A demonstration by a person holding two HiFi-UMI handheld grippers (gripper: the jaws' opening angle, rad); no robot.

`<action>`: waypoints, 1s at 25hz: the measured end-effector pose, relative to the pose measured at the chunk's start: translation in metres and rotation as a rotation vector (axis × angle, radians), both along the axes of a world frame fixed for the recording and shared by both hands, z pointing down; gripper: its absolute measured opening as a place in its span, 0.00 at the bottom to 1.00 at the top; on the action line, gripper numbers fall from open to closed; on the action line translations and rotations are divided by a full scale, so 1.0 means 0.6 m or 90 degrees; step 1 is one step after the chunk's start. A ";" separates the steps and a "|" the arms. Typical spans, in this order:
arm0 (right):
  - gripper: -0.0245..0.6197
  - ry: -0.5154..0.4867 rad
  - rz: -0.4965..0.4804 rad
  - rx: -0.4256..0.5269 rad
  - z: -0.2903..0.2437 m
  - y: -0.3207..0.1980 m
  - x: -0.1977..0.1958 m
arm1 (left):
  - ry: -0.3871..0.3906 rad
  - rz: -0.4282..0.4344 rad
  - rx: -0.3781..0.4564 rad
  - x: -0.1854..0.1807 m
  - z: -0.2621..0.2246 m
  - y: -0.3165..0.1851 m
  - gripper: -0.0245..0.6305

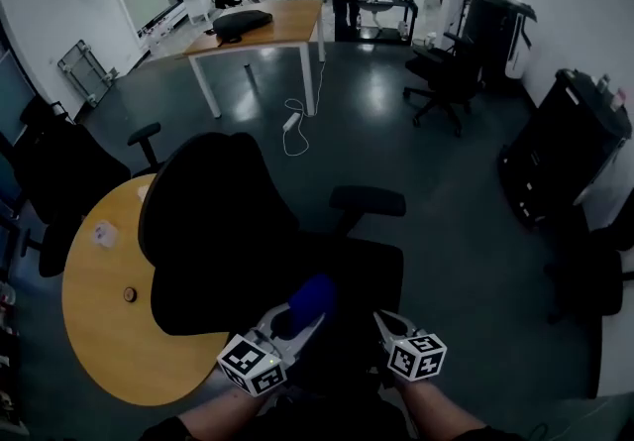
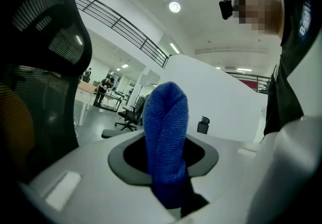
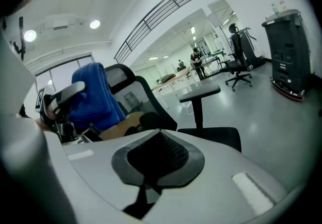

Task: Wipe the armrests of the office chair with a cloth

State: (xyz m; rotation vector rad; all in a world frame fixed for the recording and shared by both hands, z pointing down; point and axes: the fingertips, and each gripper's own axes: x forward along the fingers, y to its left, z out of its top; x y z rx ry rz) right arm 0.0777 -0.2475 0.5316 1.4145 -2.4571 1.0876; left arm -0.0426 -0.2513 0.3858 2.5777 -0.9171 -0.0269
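Cloth (image 2: 166,137) of blue, looped microfibre, folded into a thick upright roll with a rounded top, is pinched at its lower end by the left gripper (image 1: 288,326). The pale grey fingers (image 2: 90,177), each faced with a dark pad, are closed on the cloth.

In the head view the cloth hangs above the seat (image 1: 349,275) of the black office chair (image 1: 213,231), close in front of its broad, rounded backrest. It stands well apart from the chair's armrest (image 1: 368,199), a flat black oblong pad with rounded ends that sits on a slim upright post at the far side of the seat.

The right gripper (image 3: 158,156) is also over the seat, beside the left gripper on the side away from the backrest. Its fingers (image 3: 216,182) are pressed together with nothing between them, and the dimpled dark pads meet along a narrow seam. Its view shows the backrest as a fine mesh in a dark frame, with the armrest pad beyond the seat's front.

On the backrest side of the chair stands a round worktop (image 1: 99,330) of orange-toned wood, its edge partly covered by the backrest. The floor (image 1: 466,231) around the chair is dark grey and glossy.
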 end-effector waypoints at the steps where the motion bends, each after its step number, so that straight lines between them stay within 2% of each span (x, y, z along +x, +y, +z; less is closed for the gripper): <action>1: 0.05 0.000 0.015 0.009 -0.016 0.020 -0.011 | 0.004 -0.005 0.001 -0.026 -0.006 0.026 0.26; 5: 0.04 -0.002 0.083 0.035 -0.054 0.108 -0.054 | 0.005 -0.011 0.012 -0.120 -0.013 0.121 0.26; 10: 0.04 0.062 0.129 0.063 -0.071 0.233 -0.100 | 0.016 -0.023 0.036 -0.231 -0.021 0.227 0.26; 13: 0.04 0.084 0.147 0.085 -0.097 0.286 -0.119 | 0.023 -0.026 0.053 -0.270 -0.033 0.271 0.26; 18: 0.04 0.109 0.151 0.104 -0.135 0.370 -0.141 | 0.031 -0.034 0.071 -0.292 -0.060 0.335 0.26; 25: 0.04 0.100 0.104 0.118 -0.147 0.445 -0.153 | 0.020 -0.028 0.072 -0.259 -0.067 0.417 0.26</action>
